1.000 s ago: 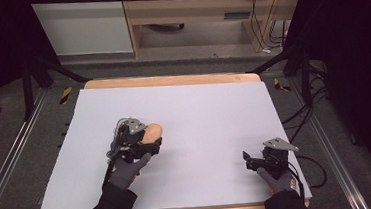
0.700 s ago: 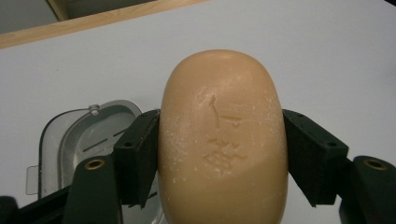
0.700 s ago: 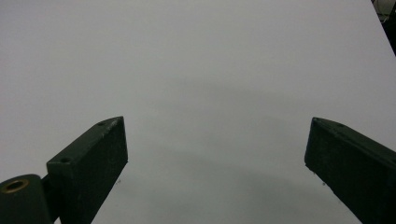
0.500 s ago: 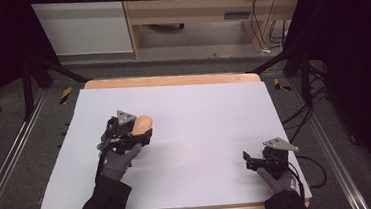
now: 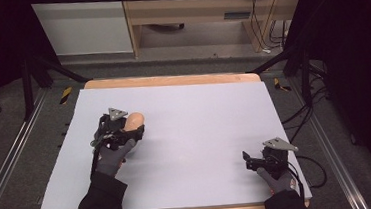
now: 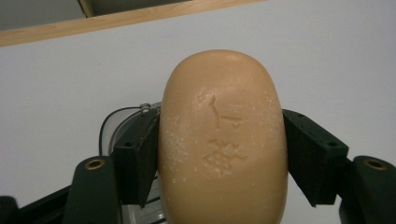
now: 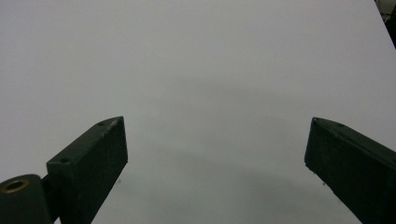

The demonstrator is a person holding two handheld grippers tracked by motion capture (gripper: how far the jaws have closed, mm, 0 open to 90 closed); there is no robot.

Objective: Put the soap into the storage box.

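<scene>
soap (image 6: 223,140) alone on bare table (image 5: 199,113)

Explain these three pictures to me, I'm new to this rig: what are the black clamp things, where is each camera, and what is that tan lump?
No robot arm is at work here: a person in dark sleeves and grey gloves holds a two-jaw gripper in each hand. The high view looks down from above the person's side onto a table with a pale grey top. The other two pictures come from cameras riding on the grippers, looking along their black jaws.

The left gripper is shut on a tan bar of soap, oval, with characters pressed into its face; a jaw presses on either side of it. In the high view the soap pokes out beyond that gripper at the table's left.

The right gripper rests near the table's front right corner, jaws wide apart with bare surface between them.
</scene>
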